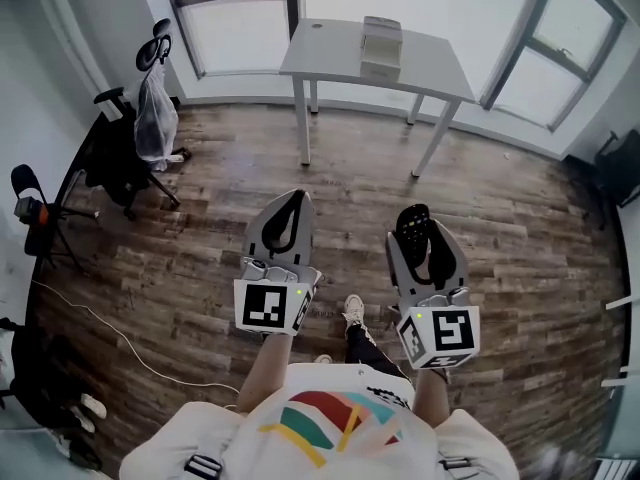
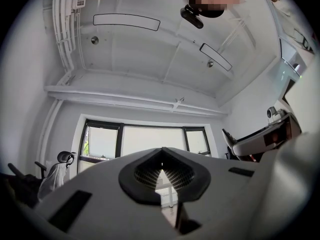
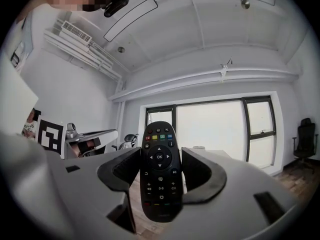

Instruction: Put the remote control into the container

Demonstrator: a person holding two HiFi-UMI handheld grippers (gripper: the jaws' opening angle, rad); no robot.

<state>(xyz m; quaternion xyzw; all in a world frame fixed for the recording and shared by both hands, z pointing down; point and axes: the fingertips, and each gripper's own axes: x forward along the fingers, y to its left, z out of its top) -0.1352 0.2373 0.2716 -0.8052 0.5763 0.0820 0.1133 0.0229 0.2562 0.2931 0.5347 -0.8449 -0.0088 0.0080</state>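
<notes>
In the right gripper view a black remote control (image 3: 160, 171) stands upright between the two dark pads, buttons facing the camera. My right gripper (image 3: 161, 176) is shut on it. In the head view the remote (image 1: 412, 230) sticks out of the right gripper (image 1: 422, 230), held at waist height over the wooden floor. My left gripper (image 1: 288, 208) is beside it on the left, its jaws closed together and empty; its own view shows the pads (image 2: 150, 174) meeting. A white boxy container (image 1: 381, 46) sits on the white table (image 1: 330, 53) ahead, well beyond both grippers.
An office chair (image 1: 125, 158) draped with a plastic bag (image 1: 155, 118) stands at the left. A tripod with a device (image 1: 35, 213) and a floor cable (image 1: 110, 333) lie further left. Windows line the far wall. The person's shoe (image 1: 353, 310) shows below the grippers.
</notes>
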